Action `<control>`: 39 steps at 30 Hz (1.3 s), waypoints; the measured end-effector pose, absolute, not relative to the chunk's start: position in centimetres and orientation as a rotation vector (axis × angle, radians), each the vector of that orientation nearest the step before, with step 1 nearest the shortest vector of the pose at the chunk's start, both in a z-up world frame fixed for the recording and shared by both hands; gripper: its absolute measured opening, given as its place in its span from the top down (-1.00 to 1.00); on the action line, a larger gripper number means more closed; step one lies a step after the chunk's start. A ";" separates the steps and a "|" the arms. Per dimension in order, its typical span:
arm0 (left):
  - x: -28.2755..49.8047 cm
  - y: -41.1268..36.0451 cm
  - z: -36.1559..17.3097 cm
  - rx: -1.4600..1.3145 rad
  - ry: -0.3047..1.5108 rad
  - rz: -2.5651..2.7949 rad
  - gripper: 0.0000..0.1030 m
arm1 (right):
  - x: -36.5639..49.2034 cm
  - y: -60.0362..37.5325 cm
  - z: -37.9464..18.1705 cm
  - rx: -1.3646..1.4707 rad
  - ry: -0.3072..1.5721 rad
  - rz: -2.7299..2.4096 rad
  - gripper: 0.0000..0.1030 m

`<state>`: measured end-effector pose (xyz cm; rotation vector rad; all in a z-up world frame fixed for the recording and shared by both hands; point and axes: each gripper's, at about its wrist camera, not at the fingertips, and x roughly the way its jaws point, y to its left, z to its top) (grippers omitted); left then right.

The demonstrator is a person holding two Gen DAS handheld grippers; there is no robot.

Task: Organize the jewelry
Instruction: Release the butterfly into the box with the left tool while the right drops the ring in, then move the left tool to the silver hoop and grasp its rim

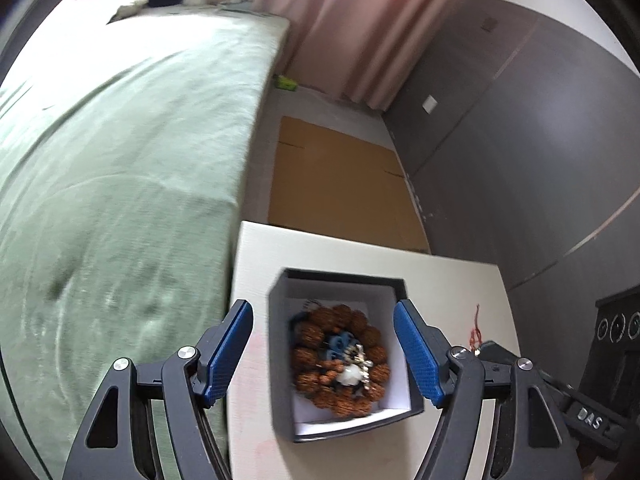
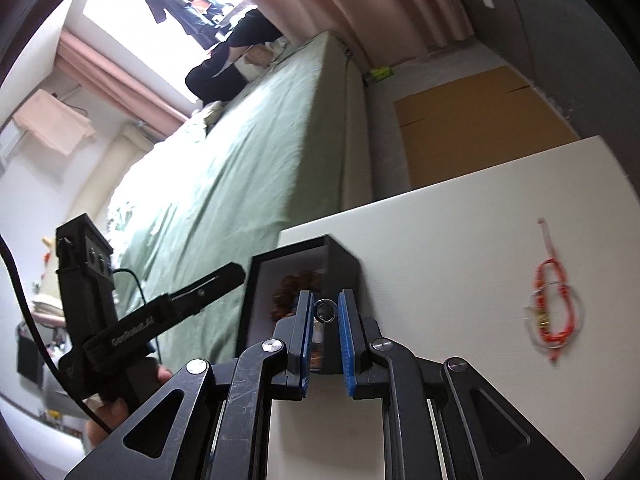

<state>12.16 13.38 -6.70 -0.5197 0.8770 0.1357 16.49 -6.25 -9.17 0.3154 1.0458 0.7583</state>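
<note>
A dark open box (image 1: 280, 360) with a white lining stands on the white table (image 1: 452, 280). In it lies a brown bead bracelet (image 1: 340, 360) with blue and silver pieces on top. My left gripper (image 1: 324, 356) is open, its blue pads either side of the box and above it. My right gripper (image 2: 325, 308) is shut on a small silver ring (image 2: 325, 309), held beside the box's near wall (image 2: 344, 276). A red cord bracelet (image 2: 554, 304) lies on the table to the right; it also shows in the left wrist view (image 1: 476, 330).
A bed with a green cover (image 1: 120, 160) runs along the table's left side. Flat brown cardboard (image 1: 340, 176) lies on the floor beyond the table. A grey wall (image 1: 540, 140) stands to the right. The left gripper's handle (image 2: 132, 320) is near the box.
</note>
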 end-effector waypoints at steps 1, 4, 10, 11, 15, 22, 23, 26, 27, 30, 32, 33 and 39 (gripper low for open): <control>12.0 13.8 -6.7 -0.532 0.873 0.141 -0.43 | 16.2 -5.8 -9.1 0.329 1.044 0.778 0.73; 11.7 14.8 -6.8 -0.571 0.863 0.155 -0.43 | 15.8 -4.7 -8.7 0.353 1.030 0.831 0.72; 11.8 14.5 -6.6 -0.583 0.852 0.157 -0.43 | 15.8 -5.2 -8.7 0.366 1.032 0.830 -0.04; 11.9 14.2 -6.6 -0.580 0.851 0.151 -0.43 | 15.9 -5.6 -8.7 0.362 1.035 0.821 -0.04; 12.6 12.1 -6.2 -0.551 0.852 0.106 -0.43 | 16.2 -7.7 -8.4 0.351 1.036 0.767 -0.05; 14.1 7.4 -6.0 -0.464 0.876 0.028 -0.43 | 17.2 -12.7 -8.6 0.374 1.056 0.651 -0.11; 14.3 6.8 -6.1 -0.449 0.880 0.022 -0.43 | 17.3 -13.4 -8.7 0.384 1.068 0.638 -0.11; 14.9 5.3 -6.3 -0.424 0.889 0.006 -0.43 | 17.5 -15.4 -9.0 0.390 1.093 0.589 -0.11; 15.2 4.8 -6.3 -0.418 0.891 -0.001 -0.43 | 17.6 -16.0 -9.1 0.391 1.096 0.575 -0.11; 15.7 3.1 -6.5 -0.397 0.893 -0.018 -0.43 | 17.9 -17.8 -9.3 0.401 1.111 0.538 -0.11; 16.2 2.1 -6.7 -0.389 0.902 -0.035 -0.43 | 18.0 -18.7 -9.4 0.394 1.117 0.518 -0.11; 16.4 1.8 -6.8 -0.383 0.904 -0.044 -0.43 | 18.1 -19.1 -9.5 0.393 1.121 0.508 -0.11; 17.7 -1.3 -7.5 -0.345 0.926 -0.091 -0.42 | 18.7 -21.3 -9.9 0.401 1.141 0.464 -0.11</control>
